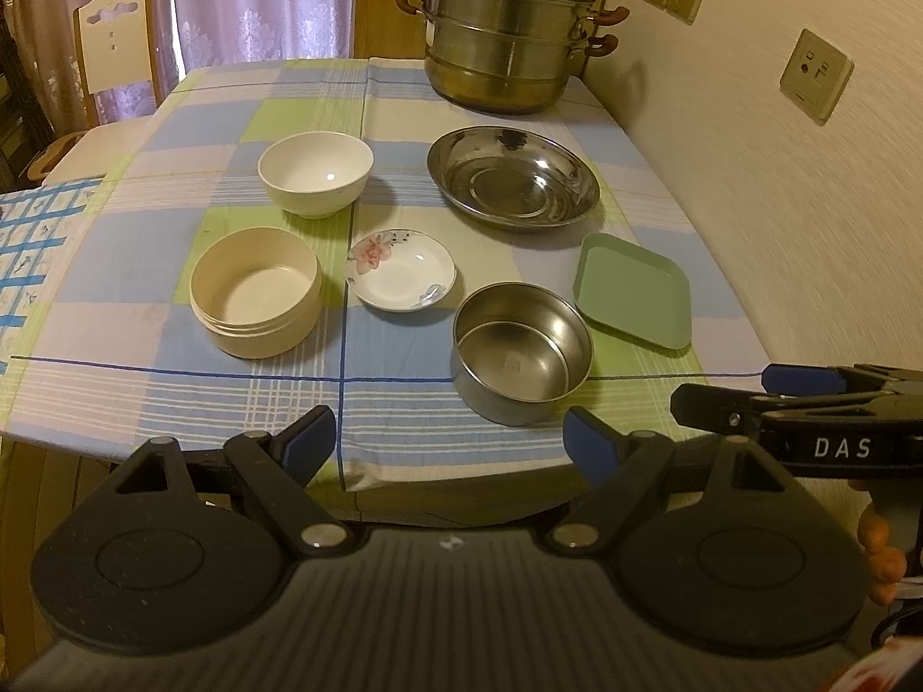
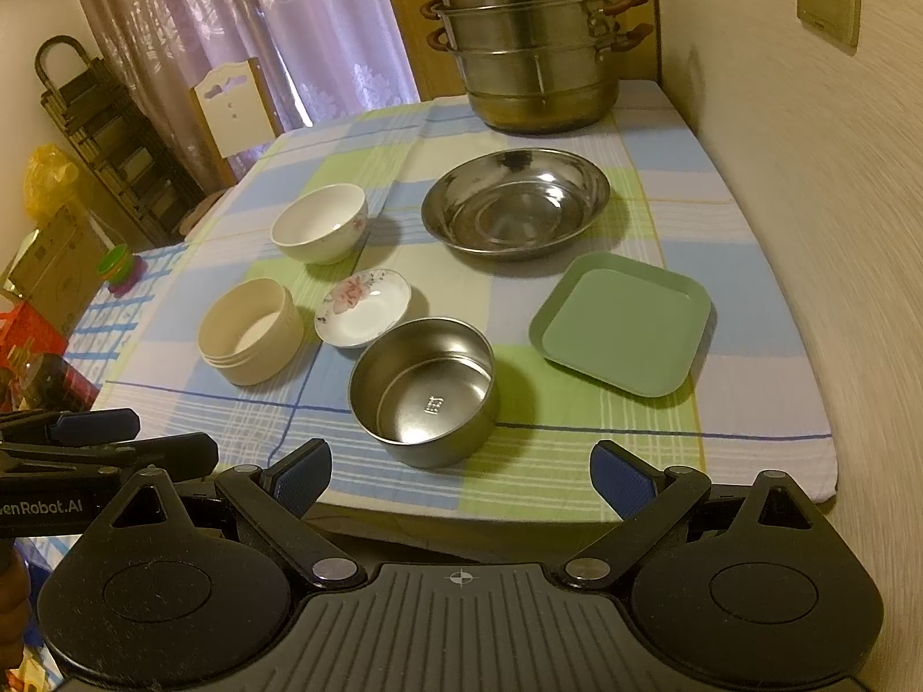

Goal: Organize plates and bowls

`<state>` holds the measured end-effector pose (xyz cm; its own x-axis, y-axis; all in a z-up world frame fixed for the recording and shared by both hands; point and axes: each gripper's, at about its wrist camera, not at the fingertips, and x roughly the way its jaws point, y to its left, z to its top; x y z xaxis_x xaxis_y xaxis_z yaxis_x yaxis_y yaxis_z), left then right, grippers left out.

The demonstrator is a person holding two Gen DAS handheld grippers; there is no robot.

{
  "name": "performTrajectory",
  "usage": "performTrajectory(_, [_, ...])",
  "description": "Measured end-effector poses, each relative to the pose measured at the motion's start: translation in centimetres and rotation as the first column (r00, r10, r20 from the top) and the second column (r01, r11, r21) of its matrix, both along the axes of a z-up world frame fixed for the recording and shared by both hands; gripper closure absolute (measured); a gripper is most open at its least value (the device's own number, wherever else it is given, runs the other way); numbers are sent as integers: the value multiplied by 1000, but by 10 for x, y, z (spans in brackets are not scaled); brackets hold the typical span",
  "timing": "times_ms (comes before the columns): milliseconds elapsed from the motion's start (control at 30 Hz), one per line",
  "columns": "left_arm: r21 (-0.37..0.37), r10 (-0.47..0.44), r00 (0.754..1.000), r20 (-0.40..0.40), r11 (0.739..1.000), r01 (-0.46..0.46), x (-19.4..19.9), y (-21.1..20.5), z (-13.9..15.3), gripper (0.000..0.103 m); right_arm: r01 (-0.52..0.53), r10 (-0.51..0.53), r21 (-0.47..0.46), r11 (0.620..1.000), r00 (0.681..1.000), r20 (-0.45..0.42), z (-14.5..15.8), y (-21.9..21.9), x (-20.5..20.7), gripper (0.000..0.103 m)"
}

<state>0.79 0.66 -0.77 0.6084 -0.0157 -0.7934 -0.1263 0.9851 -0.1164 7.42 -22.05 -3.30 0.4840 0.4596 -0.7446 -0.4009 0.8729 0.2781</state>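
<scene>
On the checked tablecloth sit a small steel bowl (image 1: 522,352) (image 2: 424,392) nearest me, a green square plate (image 1: 633,291) (image 2: 620,323) to its right, a flowered saucer (image 1: 401,270) (image 2: 362,307), a cream round bowl (image 1: 255,291) (image 2: 250,331), a white bowl (image 1: 315,173) (image 2: 319,223) and a wide steel dish (image 1: 513,177) (image 2: 515,203) further back. My left gripper (image 1: 450,450) hangs open before the table's front edge, nothing between its fingers. My right gripper (image 2: 461,476) is also open and empty, just short of the small steel bowl; in the left wrist view it shows at the right edge (image 1: 767,389).
A tall stacked steel steamer pot (image 1: 507,29) (image 2: 533,40) stands at the table's back right. A wall with sockets (image 1: 816,75) runs along the right side. A chair (image 1: 115,40) and curtains lie beyond the back left; boxes and clutter (image 2: 46,265) sit left.
</scene>
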Motion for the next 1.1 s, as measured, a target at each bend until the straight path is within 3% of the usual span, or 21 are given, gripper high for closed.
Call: performTrajectory(1100, [-4,0,1000,1,1000,0,0,0,1,19,-1,1,-3,1000,1000,2,0,5,3,6])
